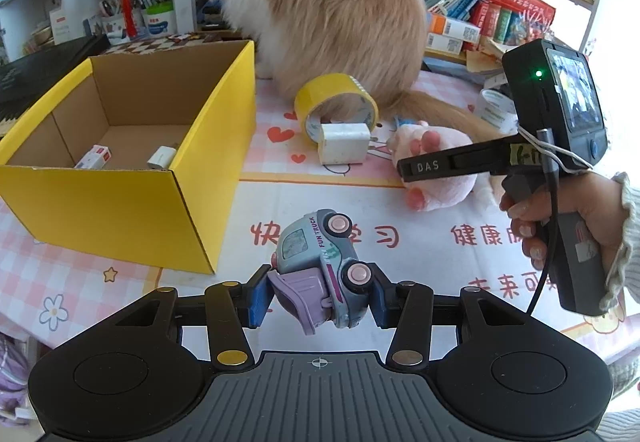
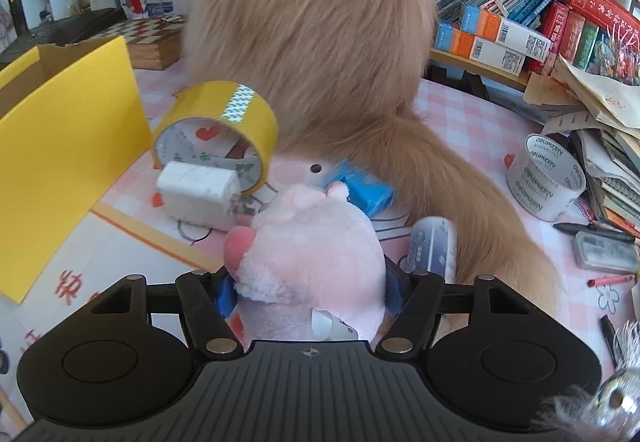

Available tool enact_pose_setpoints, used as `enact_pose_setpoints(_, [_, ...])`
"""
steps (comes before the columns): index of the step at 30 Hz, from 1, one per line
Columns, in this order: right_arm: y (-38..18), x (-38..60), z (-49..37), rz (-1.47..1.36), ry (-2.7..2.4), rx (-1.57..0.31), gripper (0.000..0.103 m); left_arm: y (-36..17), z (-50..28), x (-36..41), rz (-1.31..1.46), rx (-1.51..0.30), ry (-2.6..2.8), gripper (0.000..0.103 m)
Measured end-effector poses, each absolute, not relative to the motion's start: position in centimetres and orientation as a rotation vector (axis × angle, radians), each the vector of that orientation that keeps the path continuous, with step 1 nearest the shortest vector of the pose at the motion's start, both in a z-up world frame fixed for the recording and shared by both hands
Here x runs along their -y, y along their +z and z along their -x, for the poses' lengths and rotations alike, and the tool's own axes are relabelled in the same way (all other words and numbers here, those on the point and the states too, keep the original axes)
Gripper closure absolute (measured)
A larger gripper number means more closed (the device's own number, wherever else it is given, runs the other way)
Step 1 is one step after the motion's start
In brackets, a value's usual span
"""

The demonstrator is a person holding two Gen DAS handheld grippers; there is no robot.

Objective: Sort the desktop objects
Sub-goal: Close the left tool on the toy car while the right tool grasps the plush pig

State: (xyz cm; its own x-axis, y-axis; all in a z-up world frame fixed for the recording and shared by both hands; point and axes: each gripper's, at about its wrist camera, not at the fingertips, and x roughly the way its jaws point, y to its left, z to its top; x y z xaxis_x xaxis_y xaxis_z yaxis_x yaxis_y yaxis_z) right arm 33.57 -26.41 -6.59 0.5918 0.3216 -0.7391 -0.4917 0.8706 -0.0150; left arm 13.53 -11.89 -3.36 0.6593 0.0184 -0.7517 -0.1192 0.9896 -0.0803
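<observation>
Left gripper [image 1: 318,288]: clamps pastel plastic toy truck [image 1: 324,262].
Right gripper [image 2: 310,292]: around pink plush paw [image 2: 316,262], grip uncertain.
Yellow cardboard box [image 1: 120,201]: left of truck, nearer left hand.

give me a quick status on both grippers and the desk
Left gripper shut on toy truck. Right gripper around pink plush paw. Yellow box open. Cat on desk.

Right hand-held gripper [image 2: 310,292] has a pink plush paw [image 2: 316,262] between its blue pads, yellow tape roll [image 2: 218,129] and a fluffy cat [image 2: 312,33] just behind it.
</observation>
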Motion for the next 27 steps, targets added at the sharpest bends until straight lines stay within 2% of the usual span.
enact_pose_setpoints(13, [-3.1,27.5,-27.0,0.147,0.411,-0.779,0.039,-2.1,-11.7,10.7,0.091,-0.773,-0.082,0.056])
enact_pose_setpoints(27, [-1.1,24.4,-17.9,0.079,0.312,-0.787,0.039,-1.3,-6.8,5.1,0.110,-0.721,-0.187,0.056])
